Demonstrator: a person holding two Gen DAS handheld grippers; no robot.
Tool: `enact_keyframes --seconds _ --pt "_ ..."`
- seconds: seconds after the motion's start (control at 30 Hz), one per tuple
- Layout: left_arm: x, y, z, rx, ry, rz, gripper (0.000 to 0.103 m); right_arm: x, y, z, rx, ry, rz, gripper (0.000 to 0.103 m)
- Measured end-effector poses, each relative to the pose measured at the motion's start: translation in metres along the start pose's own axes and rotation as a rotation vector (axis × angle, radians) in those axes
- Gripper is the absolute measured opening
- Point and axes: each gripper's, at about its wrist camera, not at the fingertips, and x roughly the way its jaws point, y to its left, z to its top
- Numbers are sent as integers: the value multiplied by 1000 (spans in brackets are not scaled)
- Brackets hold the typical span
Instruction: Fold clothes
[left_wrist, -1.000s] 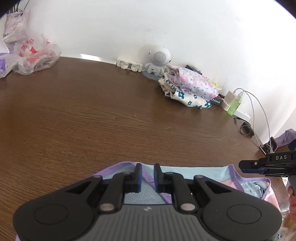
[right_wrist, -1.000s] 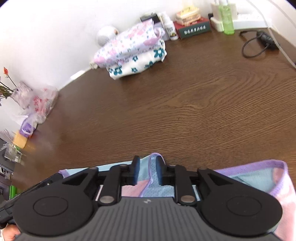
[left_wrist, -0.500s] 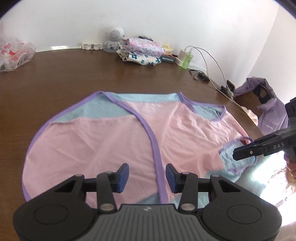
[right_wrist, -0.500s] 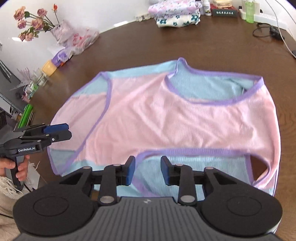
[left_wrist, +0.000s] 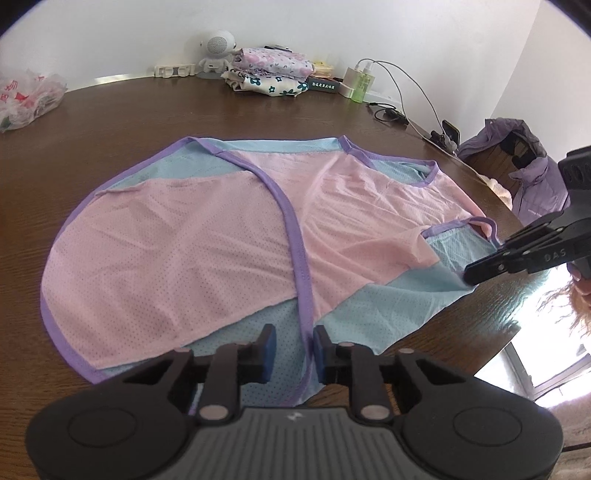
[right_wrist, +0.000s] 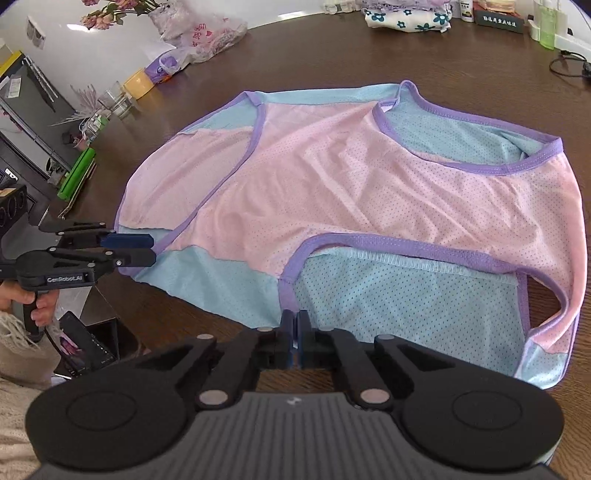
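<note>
two grippers sit at the near hem of the pink, blue and purple-trimmed mesh shirt (left_wrist: 207, 236), spread flat on the dark wooden table (left_wrist: 110, 122). your left gripper (left_wrist: 294, 349) has just narrowed, purple trim between its pads; your right gripper (right_wrist: 294, 332) pinches the blue hem. bare wood lies beyond the shirt, folded floral clothes (left_wrist: 269, 74) by the white wall (left_wrist: 110, 33).

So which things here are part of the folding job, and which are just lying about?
Part of the job:
- pink and blue garment spread on the table
- left gripper
- right gripper

Lying about:
- folded floral clothes
- white speaker figure
- green bottle
- plastic bag
- flowers
- purple jacket
</note>
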Motion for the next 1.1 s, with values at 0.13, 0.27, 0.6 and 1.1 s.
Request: enact_keyframes --seconds 0.13,0.27,0.6,1.1 --pt "-2 1 1 1 18 -4 14 -12 -6 -8 35 1 -5 1" --pt "-4 -3 0 20 32 -28 20 -5 -17 -14 115 16 43 10" --pt "-6 -21 -4 202 46 -10 0 -3 -23 -12 147 3 111 2" --pt "-20 -8 12 113 -48 -44 21 -33 -52 2 256 -132 -53 31"
